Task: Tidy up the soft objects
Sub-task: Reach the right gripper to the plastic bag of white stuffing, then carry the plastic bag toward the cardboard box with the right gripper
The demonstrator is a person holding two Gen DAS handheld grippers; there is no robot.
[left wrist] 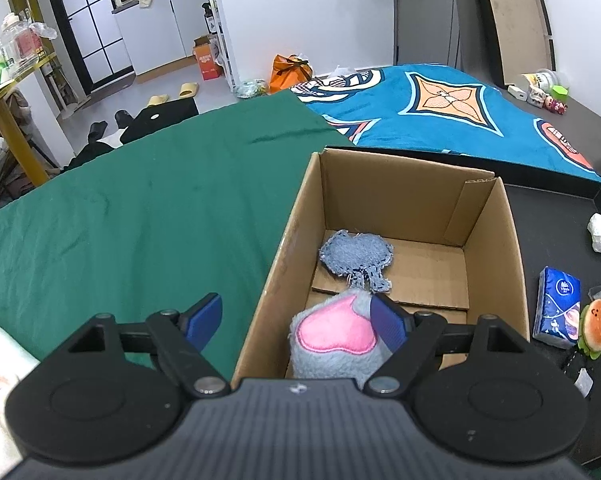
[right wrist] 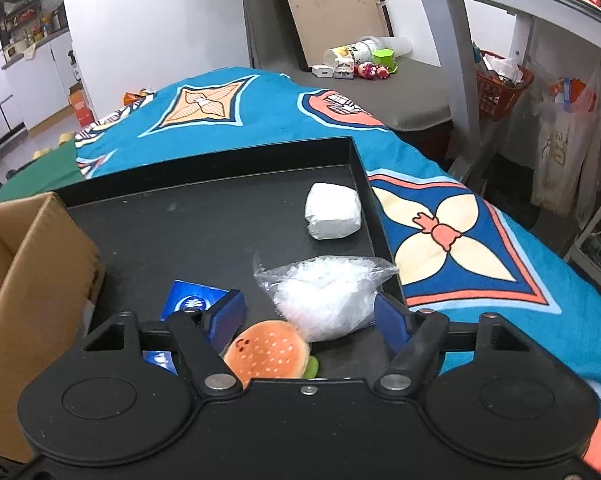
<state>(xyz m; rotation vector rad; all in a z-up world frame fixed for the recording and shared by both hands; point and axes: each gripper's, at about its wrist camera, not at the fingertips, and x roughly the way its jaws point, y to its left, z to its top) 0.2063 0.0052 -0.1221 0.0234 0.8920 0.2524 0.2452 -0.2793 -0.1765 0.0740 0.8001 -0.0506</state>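
A cardboard box (left wrist: 496, 216) stands open on the bed. Inside lie a denim heart-shaped pad (left wrist: 354, 256) and a grey plush with a pink heart (left wrist: 332, 340). My left gripper (left wrist: 300, 320) is open above the box's near left wall, its right finger beside the grey plush. My right gripper (right wrist: 310, 316) is open over a black tray (right wrist: 204, 220), with a plush burger (right wrist: 266, 354) and a clear bag of white stuffing (right wrist: 324, 296) between its fingers. A white wrapped bundle (right wrist: 332, 212) and a blue tissue pack (right wrist: 188, 300) also lie on the tray.
The box (right wrist: 28, 280) stands left of the tray. A green sheet (left wrist: 140, 220) covers the bed's left part, a blue patterned blanket (right wrist: 480, 240) the right. Small toys and a cup (right wrist: 364, 64) sit on a grey seat behind. A desk leg (right wrist: 460, 60) stands at right.
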